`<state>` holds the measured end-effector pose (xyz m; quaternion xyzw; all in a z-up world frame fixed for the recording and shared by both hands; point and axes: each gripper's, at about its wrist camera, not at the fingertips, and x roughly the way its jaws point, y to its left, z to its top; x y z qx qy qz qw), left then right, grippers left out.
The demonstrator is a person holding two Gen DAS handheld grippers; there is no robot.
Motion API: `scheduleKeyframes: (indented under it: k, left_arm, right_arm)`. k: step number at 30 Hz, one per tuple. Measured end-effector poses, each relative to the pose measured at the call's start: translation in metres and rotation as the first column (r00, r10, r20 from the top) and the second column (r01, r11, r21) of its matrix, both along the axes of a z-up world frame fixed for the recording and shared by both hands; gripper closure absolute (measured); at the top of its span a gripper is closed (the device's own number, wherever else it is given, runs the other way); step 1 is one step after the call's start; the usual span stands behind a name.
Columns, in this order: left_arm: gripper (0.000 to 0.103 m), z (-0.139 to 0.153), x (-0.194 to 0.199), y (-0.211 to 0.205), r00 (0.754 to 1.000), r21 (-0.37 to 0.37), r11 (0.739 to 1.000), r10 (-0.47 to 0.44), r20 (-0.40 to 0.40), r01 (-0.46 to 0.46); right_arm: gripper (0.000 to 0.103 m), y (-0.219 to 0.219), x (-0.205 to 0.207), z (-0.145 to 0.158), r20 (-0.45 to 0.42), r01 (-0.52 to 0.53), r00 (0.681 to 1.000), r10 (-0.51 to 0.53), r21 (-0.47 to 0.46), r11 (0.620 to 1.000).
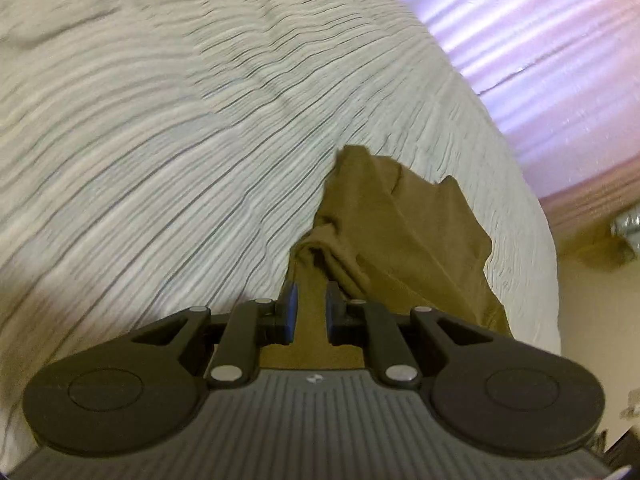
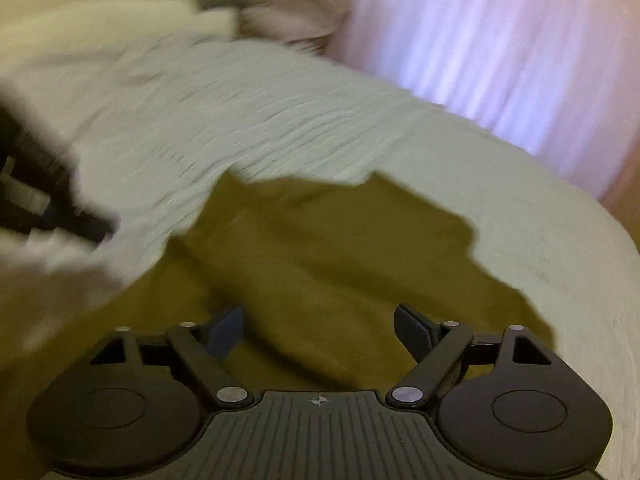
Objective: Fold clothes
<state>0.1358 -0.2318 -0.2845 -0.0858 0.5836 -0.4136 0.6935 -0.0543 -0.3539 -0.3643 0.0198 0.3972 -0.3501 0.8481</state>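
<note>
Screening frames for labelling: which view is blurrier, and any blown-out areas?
Right wrist view: heavy motion smear across the ribbed white bedspread and olive-brown garment; pink curtain overexposed. Left wrist view: milder streaking, the garment's folds readable, curtain again washed out.

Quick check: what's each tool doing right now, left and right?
Left tool: closed on the olive garment.
Right tool: open, holding nothing, above the garment.
</note>
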Motion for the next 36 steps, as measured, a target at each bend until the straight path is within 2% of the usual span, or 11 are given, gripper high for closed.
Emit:
scheduleKeyframes:
  k: [5,11,13,15,16,18,20,25,29,32,36]
  left_arm:
    - [0.087,-0.013,-0.011,-0.013,0.997,-0.018,0.998,-0.053,-0.049,0.052]
    - [0.076,-0.040,-0.028,-0.054,0.990,-0.024,0.995,-0.102,-0.097,0.100]
    - [0.077,-0.050,-0.033,-0.071,0.989,0.001,0.992,-0.122,-0.087,0.122]
    - [0.090,-0.051,-0.039,-0.085,0.986,0.001,0.987,-0.160,-0.051,0.160]
    - [0.100,-0.043,-0.042,-0.092,0.981,-0.023,0.981,-0.191,-0.028,0.191]
    - [0.100,-0.028,-0.047,-0.105,0.968,-0.070,0.965,-0.251,0.021,0.252]
    - [0.100,0.008,-0.047,-0.112,0.957,-0.188,0.940,-0.267,0.113,0.284]
    - [0.100,0.079,-0.018,-0.121,0.944,-0.364,0.890,-0.180,0.278,0.277]
    - [0.100,0.088,0.000,-0.128,0.925,-0.336,0.895,-0.176,0.338,0.293]
    - [0.100,0.077,0.001,-0.127,0.919,-0.293,0.906,-0.201,0.338,0.306]
    - [0.100,0.045,-0.006,-0.122,0.910,-0.209,0.926,-0.230,0.345,0.313]
  right_arm:
    - [0.021,-0.020,-0.041,-0.027,-0.085,0.152,0.986,-0.145,0.087,0.985]
    - [0.021,-0.054,-0.114,-0.035,-0.138,0.376,0.923,-0.359,0.120,0.919]
    - [0.021,-0.053,-0.127,-0.029,-0.119,0.410,0.910,-0.397,0.118,0.905]
    - [0.021,-0.059,-0.135,-0.028,-0.093,0.430,0.902,-0.421,0.111,0.896]
    - [0.021,-0.062,-0.137,-0.029,-0.082,0.438,0.899,-0.431,0.105,0.893]
    - [0.021,-0.068,-0.137,-0.033,-0.067,0.445,0.896,-0.440,0.090,0.891]
    - [0.021,-0.074,-0.135,-0.036,-0.052,0.445,0.895,-0.442,0.075,0.892]
    - [0.021,-0.092,-0.127,-0.041,0.007,0.448,0.894,-0.448,0.039,0.893]
    - [0.021,-0.110,-0.126,-0.040,0.070,0.471,0.880,-0.470,-0.008,0.882]
    - [0.021,-0.119,-0.133,-0.037,0.115,0.525,0.846,-0.521,-0.003,0.851]
    - [0.021,-0.123,-0.147,-0.042,0.098,0.586,0.805,-0.586,0.032,0.810]
